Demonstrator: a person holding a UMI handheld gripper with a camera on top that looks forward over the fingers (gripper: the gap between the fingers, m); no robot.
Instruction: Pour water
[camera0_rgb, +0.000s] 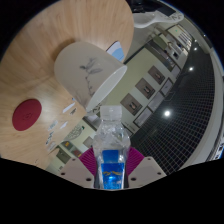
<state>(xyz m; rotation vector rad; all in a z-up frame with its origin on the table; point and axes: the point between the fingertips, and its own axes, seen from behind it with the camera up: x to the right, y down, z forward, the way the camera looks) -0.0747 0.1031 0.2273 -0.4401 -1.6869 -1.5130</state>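
bottle (111, 150): clear, glossy plastic, blue label
table (50, 60): light wood grain, smooth, matt
pads (90, 160): magenta, matt

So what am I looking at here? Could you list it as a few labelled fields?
tool: tool, both pink pads pressed on the bottle
held item: clear bottle with a blue label, between the fingers
view tilt: strongly tilted, so the room looks turned sideways
table: round wooden table beyond the bottle
on the table: red disc
other furniture: white chair beside the table
water level: cannot tell
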